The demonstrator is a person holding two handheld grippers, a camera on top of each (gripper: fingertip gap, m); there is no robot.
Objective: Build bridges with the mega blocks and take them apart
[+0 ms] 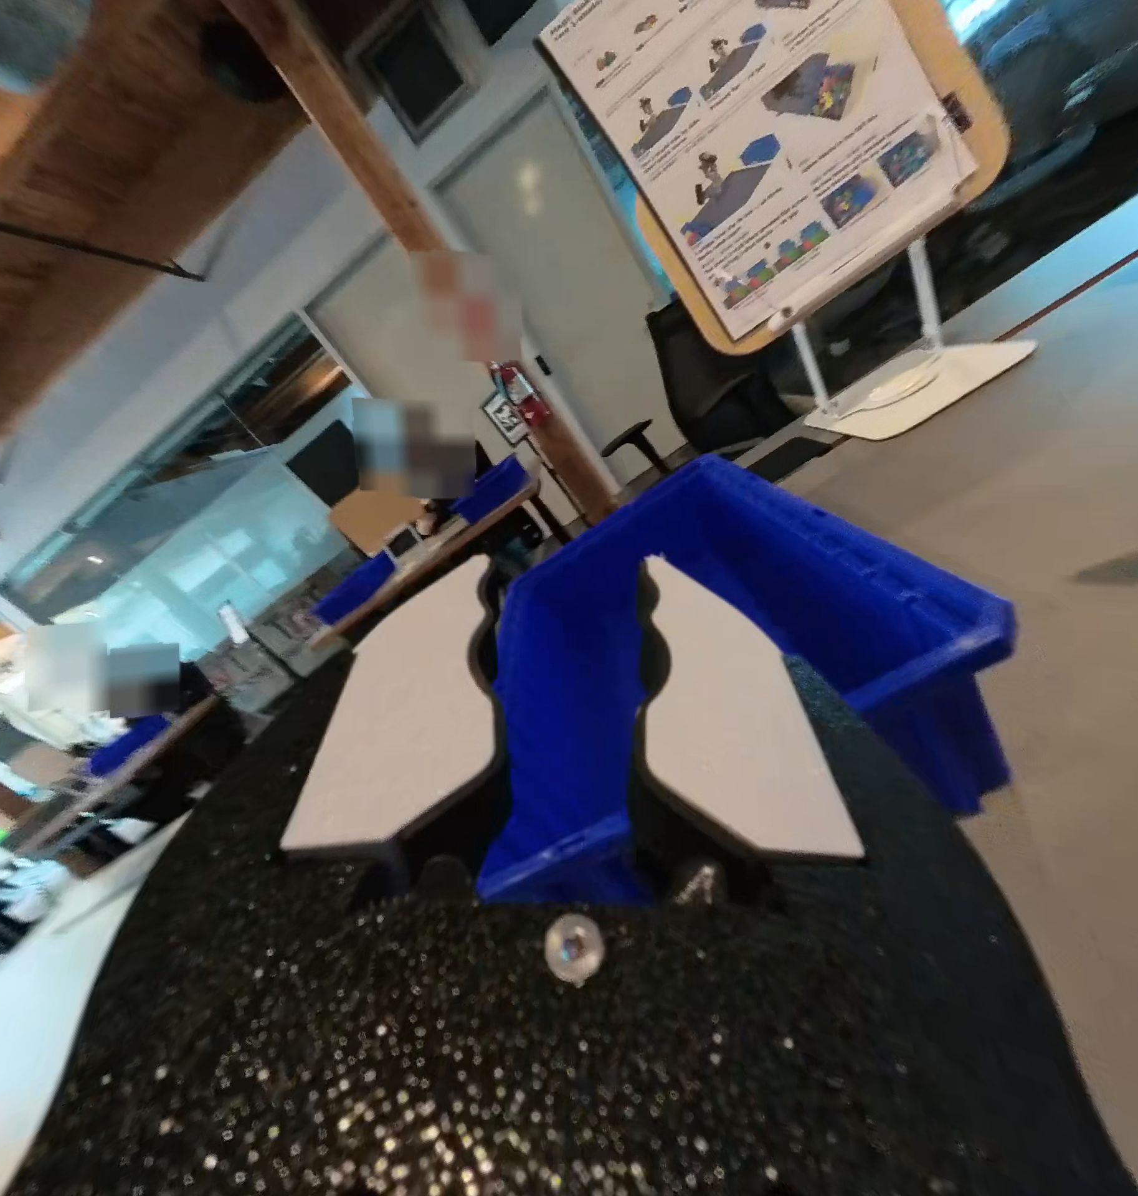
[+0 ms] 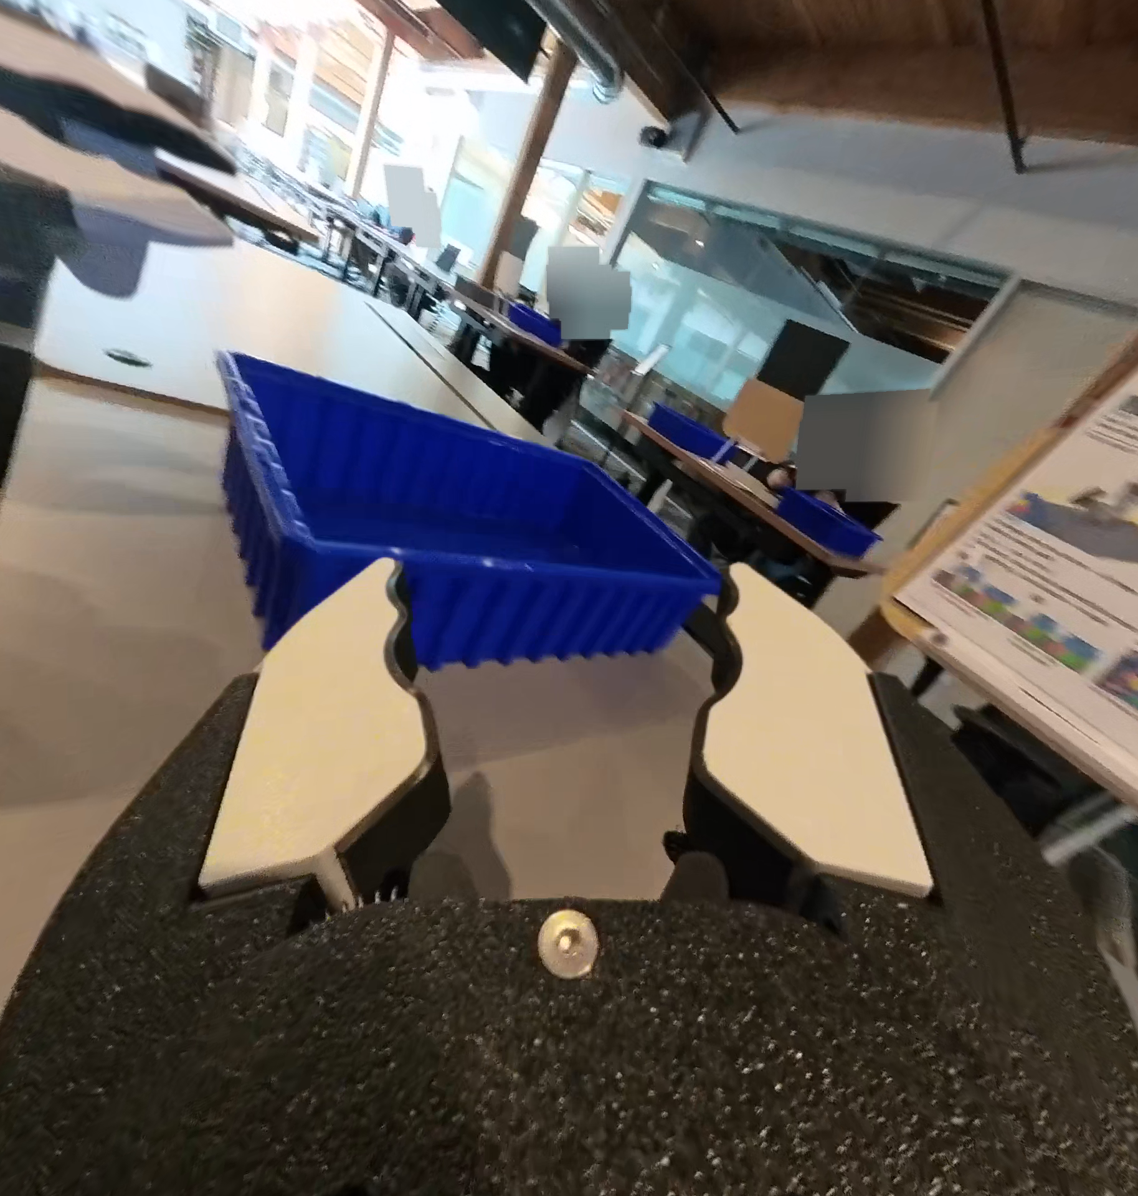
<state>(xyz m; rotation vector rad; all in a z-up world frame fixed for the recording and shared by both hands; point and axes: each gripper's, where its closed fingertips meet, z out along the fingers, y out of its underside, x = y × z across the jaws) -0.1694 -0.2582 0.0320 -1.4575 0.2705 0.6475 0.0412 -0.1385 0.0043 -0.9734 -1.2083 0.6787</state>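
Mega blocks are nowhere seen: the blue bin (image 1: 779,582) is clamped at its wall by the left gripper (image 1: 569,699), held off the desk (image 2: 100,647), while the right gripper (image 2: 563,647) is held with jaws apart, so setting it down is judged next.

**Bin between the left tool's fingers, ahead of the right tool**

In the left wrist view the near wall of the bin (image 1: 779,582) sits between the fingers of the left tool (image 1: 569,679), the rest of the bin reaching ahead and to the right. A poster board (image 1: 767,155) stands on the floor behind the bin, to its right.

In the right wrist view the bin (image 2: 424,518) stands on the bench (image 2: 132,647), ahead of the right tool (image 2: 563,602) and slightly left. Nothing lies between this tool's fingers. The poster board (image 2: 1038,582) is at the right edge. Further benches with bins stand behind.
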